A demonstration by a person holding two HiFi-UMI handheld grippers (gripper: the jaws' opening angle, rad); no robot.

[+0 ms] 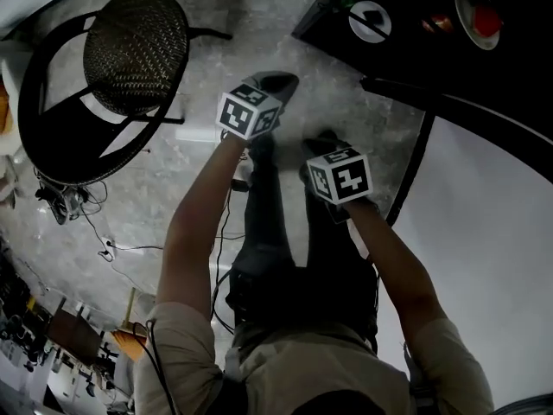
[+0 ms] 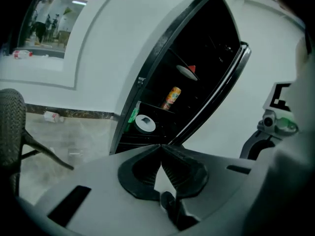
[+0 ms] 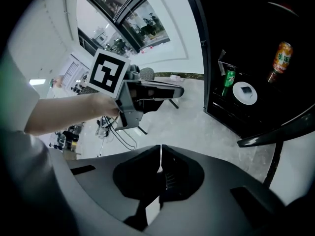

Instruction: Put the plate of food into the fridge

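A white plate of red food [image 1: 478,14] sits on a shelf inside the open, dark fridge [image 1: 415,46]; in the left gripper view the plate [image 2: 187,72] lies on an upper shelf. Both grippers hang in the air over the floor in front of the fridge, apart from the plate. The left gripper [image 1: 276,83] is shut with nothing between its jaws [image 2: 161,149]. To its right, the right gripper [image 1: 324,141] is also shut and empty [image 3: 160,151]. In the right gripper view the left gripper [image 3: 179,90] shows with its marker cube [image 3: 109,73].
The white fridge door [image 1: 484,232] stands open at the right. Lower shelves hold a white dish [image 2: 145,124], an orange can [image 2: 171,98] and a green can [image 3: 227,76]. A black wicker chair [image 1: 130,50] stands at the left, with cables [image 1: 104,245] on the stone floor.
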